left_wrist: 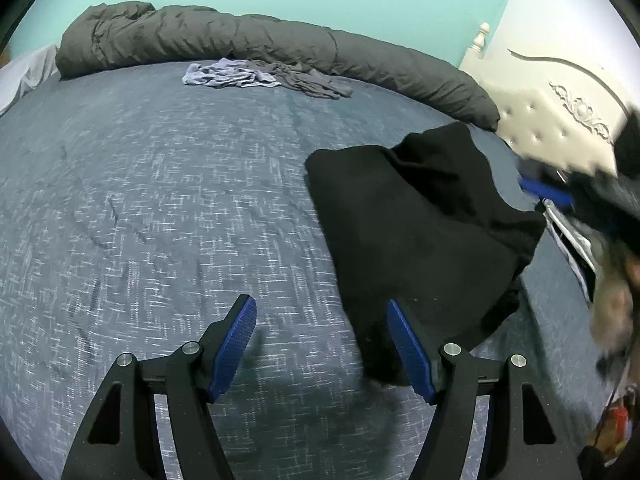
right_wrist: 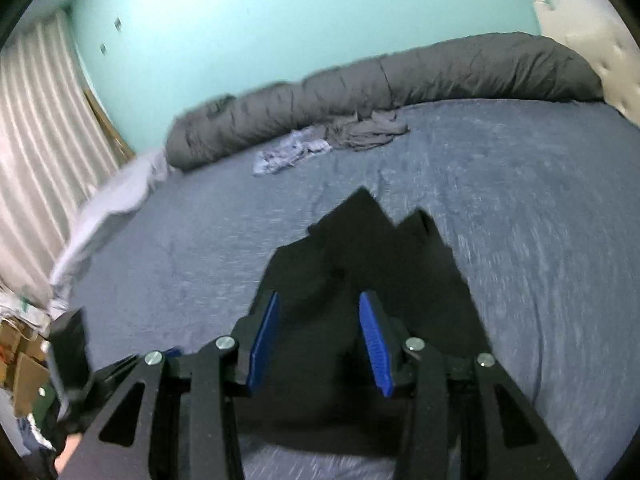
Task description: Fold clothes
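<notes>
A black garment (left_wrist: 420,220) lies folded on the blue-grey bed cover (left_wrist: 160,180), its far edge bunched into peaks. My left gripper (left_wrist: 320,304) hovers open over the bed at the garment's near-left corner. Its right finger overlaps the cloth's edge and the pads press on nothing. My right gripper (right_wrist: 320,296) hangs above the black garment (right_wrist: 360,248) with its jaws apart. The cloth shows between and below the fingers, and no pad presses it. In the left wrist view the right gripper (left_wrist: 548,196) is a blur at the garment's right edge.
Crumpled lavender and grey clothes (left_wrist: 240,74) lie at the far side by a rolled dark grey duvet (left_wrist: 240,36). A cream tufted headboard (left_wrist: 560,120) stands at the right. A striped curtain (right_wrist: 36,120) and clutter are at the left bed edge.
</notes>
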`<state>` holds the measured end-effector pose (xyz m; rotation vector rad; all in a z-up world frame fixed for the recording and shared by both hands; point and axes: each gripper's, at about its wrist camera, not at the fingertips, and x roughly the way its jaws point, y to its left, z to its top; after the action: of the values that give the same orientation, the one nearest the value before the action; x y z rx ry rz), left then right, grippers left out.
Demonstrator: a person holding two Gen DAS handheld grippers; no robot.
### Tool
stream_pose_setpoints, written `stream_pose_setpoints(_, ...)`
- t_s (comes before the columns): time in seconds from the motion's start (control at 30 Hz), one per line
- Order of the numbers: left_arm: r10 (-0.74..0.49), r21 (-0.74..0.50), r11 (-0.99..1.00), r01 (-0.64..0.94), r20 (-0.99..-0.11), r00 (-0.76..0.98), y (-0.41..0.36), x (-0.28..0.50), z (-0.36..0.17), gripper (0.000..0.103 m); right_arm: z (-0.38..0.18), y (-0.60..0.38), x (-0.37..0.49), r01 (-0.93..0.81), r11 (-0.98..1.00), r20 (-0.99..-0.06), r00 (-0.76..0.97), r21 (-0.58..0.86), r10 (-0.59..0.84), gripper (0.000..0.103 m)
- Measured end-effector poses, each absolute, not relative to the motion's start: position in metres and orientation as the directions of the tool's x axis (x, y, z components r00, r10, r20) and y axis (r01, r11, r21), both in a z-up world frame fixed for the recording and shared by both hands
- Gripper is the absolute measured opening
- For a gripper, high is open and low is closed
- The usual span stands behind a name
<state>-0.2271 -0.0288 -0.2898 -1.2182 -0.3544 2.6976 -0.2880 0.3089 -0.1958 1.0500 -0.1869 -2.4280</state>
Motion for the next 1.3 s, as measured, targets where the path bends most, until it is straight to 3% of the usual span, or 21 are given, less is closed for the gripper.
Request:
stream_pose_setpoints(0.13, 0.254, -0.305, -0.952, -0.037, -0.714, -0.652, -0.034, -0.228, -0.292, 0.072, -0.194, 0.282, -0.329, 0.407, -0.890, -0.710, -0.564, 0.206, -0.422, 0.041)
stream_pose_setpoints(0.3, 0.256, -0.299, -0.953, -0.045, -0.717, -0.648, -0.032, -0.228, -0.292, 0.072, -0.224, 0.282, -0.366, 0.368, -0.923, -0.803, -0.512, 0.115, -0.304, 0.012)
stream_pose_setpoints(0.4, 0.254, -0.296, -0.954, -0.046, -0.718, -0.648, -0.033, -0.229, -0.293, 0.072, -0.251, 0.317, -0.382, 0.241, -0.959, -0.842, -0.478, 0.150, -0.252, 0.002)
stream_pose_setpoints(0.5, 0.253, -0.295, -0.954, -0.045, -0.717, -0.649, -0.032, -0.230, -0.293, 0.072, -0.278, 0.352, -0.389, 0.123, -0.974, -0.869, -0.438, 0.193, -0.228, 0.001)
stream_pose_setpoints(0.67, 0.249, -0.292, -0.956, -0.043, -0.719, -0.649, -0.028, -0.230, -0.294, 0.072, -0.250, 0.362, -0.373, 0.131, -0.973, -0.811, -0.538, 0.189, -0.230, 0.002)
stream_pose_setpoints(0.8, 0.248, -0.282, -0.958, -0.052, -0.723, -0.645, -0.024, -0.229, -0.295, 0.072, -0.220, 0.339, -0.362, 0.283, -0.923, -0.736, -0.560, 0.262, -0.381, 0.002)
stream_pose_setpoints(0.9, 0.248, -0.277, -0.959, -0.059, -0.723, -0.645, -0.022, -0.230, -0.295, 0.072, -0.217, 0.305, -0.357, 0.405, -0.881, -0.748, -0.500, 0.245, -0.437, 0.002)
stream_pose_setpoints(0.97, 0.250, -0.275, -0.959, -0.062, -0.725, -0.642, -0.022, -0.230, -0.296, 0.072, -0.229, 0.285, -0.357, 0.445, -0.873, -0.786, -0.459, 0.200, -0.414, 0.002)
stream_pose_setpoints(1.1, 0.252, -0.281, -0.958, -0.059, -0.724, -0.642, -0.023, -0.230, -0.296, 0.072, -0.264, 0.293, -0.367, 0.341, -0.936, -0.854, -0.460, 0.084, -0.244, 0.000)
stream_pose_setpoints(1.17, 0.255, -0.286, -0.957, -0.058, -0.722, -0.643, -0.025, -0.230, -0.296, 0.072, -0.275, 0.313, -0.369, 0.261, -0.952, -0.853, -0.449, 0.161, -0.267, 0.000)
stream_pose_setpoints(1.3, 0.257, -0.291, -0.955, -0.057, -0.720, -0.645, -0.026, -0.229, -0.295, 0.072, -0.270, 0.313, -0.359, 0.252, -0.961, -0.834, -0.500, 0.117, -0.233, 0.000)
